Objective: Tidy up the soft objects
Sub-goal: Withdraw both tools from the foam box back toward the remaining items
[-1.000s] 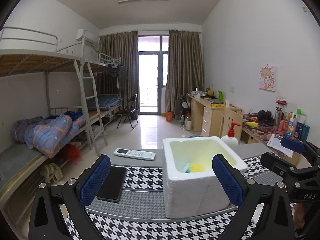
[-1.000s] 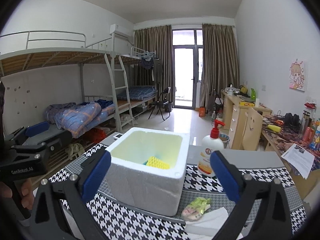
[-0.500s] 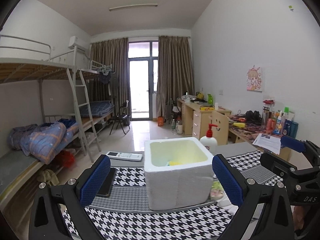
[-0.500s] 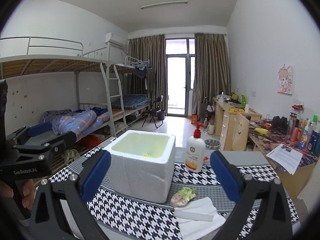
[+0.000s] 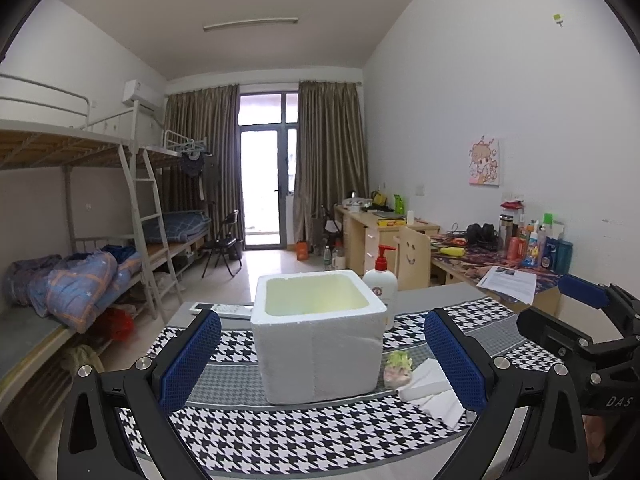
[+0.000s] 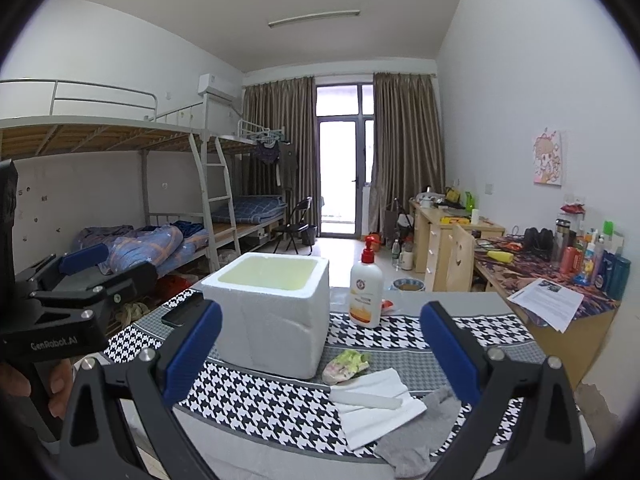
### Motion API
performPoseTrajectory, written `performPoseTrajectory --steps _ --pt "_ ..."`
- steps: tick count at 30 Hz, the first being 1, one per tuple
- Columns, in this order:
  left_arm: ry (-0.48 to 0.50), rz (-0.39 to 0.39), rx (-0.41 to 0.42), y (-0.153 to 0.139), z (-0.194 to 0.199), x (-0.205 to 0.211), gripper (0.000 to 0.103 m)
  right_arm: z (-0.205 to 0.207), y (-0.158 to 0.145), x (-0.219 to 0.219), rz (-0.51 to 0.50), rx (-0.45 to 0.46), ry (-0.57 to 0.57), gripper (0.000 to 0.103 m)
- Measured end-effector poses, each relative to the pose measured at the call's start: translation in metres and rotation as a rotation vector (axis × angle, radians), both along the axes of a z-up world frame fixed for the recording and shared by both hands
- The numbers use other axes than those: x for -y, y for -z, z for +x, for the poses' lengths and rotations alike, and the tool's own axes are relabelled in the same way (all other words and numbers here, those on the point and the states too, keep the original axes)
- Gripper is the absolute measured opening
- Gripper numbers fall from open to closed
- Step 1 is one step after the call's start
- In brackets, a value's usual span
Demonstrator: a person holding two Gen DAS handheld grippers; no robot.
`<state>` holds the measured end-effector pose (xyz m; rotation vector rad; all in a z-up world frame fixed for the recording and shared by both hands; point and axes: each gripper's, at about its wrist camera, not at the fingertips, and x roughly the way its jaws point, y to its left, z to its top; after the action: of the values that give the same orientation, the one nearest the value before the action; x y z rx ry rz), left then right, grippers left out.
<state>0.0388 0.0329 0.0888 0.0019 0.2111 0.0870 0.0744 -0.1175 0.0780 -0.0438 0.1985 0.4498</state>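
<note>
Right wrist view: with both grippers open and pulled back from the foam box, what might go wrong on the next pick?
The grey sock overlaps the white cloth, so a pinch may lift both. The floral pouch lies close to the foam box; closing fingers could nudge that light box. The pump bottle looks tippable.

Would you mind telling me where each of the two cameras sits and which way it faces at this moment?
Left wrist: on the left gripper, facing the foam box head-on; the right gripper shows at its right edge.
Right wrist: on the right gripper, facing the box from its right, over the white cloth and grey sock; the left gripper and a hand show at left.
Shared: box, pump bottle, cloth, houndstooth mat.
</note>
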Motion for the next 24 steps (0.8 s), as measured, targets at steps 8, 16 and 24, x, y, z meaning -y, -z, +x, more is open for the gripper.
performPoseTrajectory --steps 8,16,24 --pt "0.015 0.003 -0.002 0.010 -0.011 0.010 0.102 -0.017 0.012 0.011 -0.003 0.003 0.012 0.101" --pt "0.038 0.000 -0.003 0.022 -0.018 0.022 0.102 -0.026 0.023 0.024 0.000 -0.006 0.036 0.101" --pt "0.065 0.000 -0.008 0.039 -0.016 0.030 0.102 -0.026 0.040 0.033 0.000 -0.020 0.051 0.101"
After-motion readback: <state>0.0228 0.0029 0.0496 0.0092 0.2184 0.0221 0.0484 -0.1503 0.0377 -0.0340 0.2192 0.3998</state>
